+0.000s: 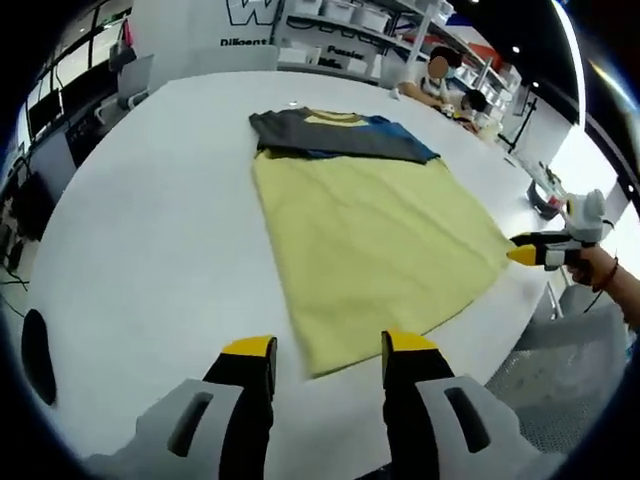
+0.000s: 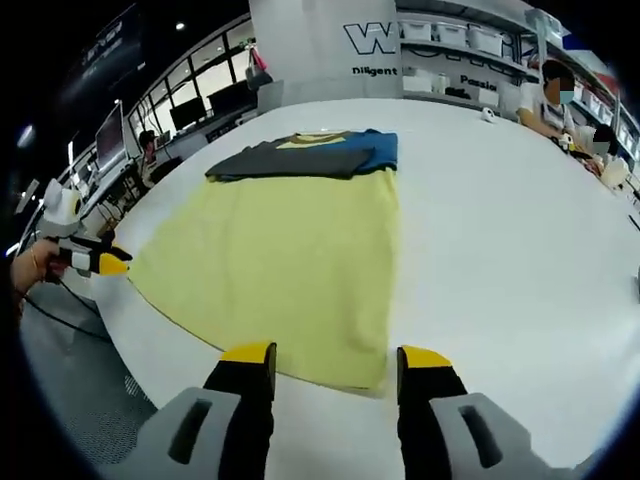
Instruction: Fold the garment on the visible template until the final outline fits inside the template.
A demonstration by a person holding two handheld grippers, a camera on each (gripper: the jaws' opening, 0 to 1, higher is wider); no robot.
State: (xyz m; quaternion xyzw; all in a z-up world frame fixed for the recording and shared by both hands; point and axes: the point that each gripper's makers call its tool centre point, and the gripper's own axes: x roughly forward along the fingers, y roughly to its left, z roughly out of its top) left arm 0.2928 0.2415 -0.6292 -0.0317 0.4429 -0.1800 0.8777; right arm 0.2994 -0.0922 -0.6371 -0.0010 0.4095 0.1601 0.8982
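A yellow garment [image 1: 375, 240] lies flat at the centre of the white counter [image 1: 150, 240], its dark sleeves folded across the top. The left tool [image 1: 326, 352] stands wide apart at the hem, lower centre. The right tool [image 2: 333, 360] stands equally wide over the opposite hem corner.

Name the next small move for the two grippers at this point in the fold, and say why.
Probably lower both grippers and pinch the hem corners of the yellow shirt. The sleeves already lie folded across the top, the body lies flat on the white table, and the left gripper and right gripper hover open at opposite hem corners.
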